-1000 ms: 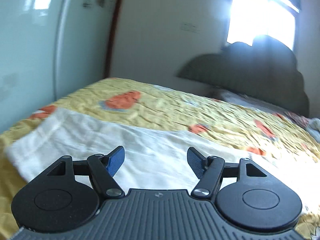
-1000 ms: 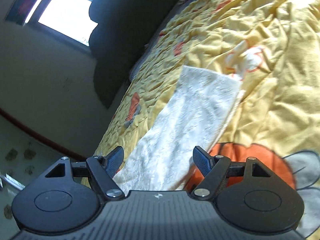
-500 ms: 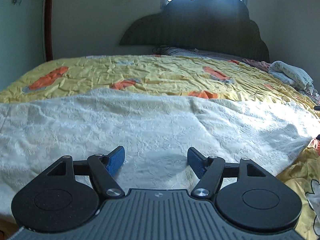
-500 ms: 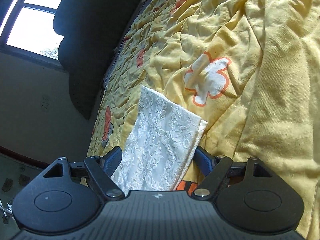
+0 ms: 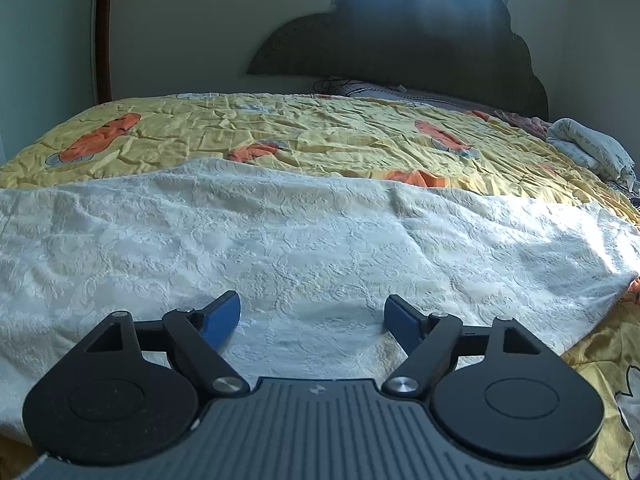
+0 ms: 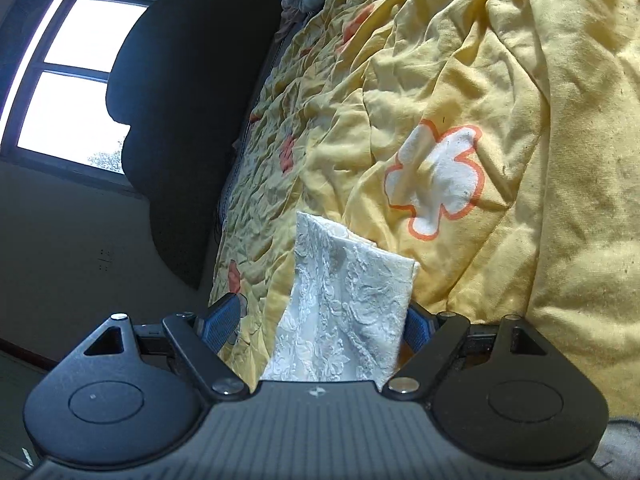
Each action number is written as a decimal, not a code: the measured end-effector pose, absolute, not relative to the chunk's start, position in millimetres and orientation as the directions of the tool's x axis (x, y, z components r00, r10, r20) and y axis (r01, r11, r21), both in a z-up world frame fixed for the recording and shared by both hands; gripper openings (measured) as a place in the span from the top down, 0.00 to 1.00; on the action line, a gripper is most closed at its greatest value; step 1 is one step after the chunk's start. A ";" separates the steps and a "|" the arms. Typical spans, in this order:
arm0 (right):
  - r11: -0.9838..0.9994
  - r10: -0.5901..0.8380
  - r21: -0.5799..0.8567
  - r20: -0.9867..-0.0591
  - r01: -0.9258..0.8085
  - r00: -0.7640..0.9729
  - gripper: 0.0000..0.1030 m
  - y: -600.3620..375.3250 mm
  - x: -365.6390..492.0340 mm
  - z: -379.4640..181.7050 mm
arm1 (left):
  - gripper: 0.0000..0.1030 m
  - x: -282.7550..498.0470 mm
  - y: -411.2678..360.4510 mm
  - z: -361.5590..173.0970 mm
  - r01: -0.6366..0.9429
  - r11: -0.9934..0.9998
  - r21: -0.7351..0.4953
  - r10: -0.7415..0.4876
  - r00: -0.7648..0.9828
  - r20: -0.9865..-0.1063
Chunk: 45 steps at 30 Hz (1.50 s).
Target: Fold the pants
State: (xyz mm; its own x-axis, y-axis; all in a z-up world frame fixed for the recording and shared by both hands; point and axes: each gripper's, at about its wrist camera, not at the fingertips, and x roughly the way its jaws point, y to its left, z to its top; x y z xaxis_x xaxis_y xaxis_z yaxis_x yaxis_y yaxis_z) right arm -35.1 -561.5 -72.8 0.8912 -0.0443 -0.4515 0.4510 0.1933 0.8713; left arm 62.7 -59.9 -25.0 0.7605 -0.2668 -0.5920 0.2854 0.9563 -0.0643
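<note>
Left gripper (image 5: 312, 320) opening over white lace pants (image 5: 320, 248), nothing pinched. Right gripper (image 6: 320, 322) spread astride folded end, right pad seemingly touching cloth.

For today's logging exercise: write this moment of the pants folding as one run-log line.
stage: pre-grasp | white pants: flat on yellow bedspread | left gripper: opening over pants, nothing gripped | right gripper: open, astride pants end

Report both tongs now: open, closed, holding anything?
Left tongs: opening, pads clear, over the white pants.
Right tongs: open, straddling the pants' end, not pinching it.
</note>
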 end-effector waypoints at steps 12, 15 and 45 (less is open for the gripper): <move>0.305 -0.126 0.771 -0.550 0.559 0.826 0.83 -551.7 -37.3 -64.8 | 0.18 63.1 -56.5 -25.3 0.289 0.952 -0.099 -0.291 0.758 -0.585; 0.528 -0.202 0.657 -0.520 0.539 0.830 0.84 -520.7 -25.2 -21.6 | 0.18 63.4 -52.6 -23.2 0.291 0.949 -0.122 -0.306 0.755 -0.580; 0.979 0.185 0.021 -0.490 -0.201 0.852 0.84 -183.3 23.1 -1.6 | 0.14 171.0 -30.5 -27.7 -0.082 0.549 -0.832 -0.731 0.435 -0.526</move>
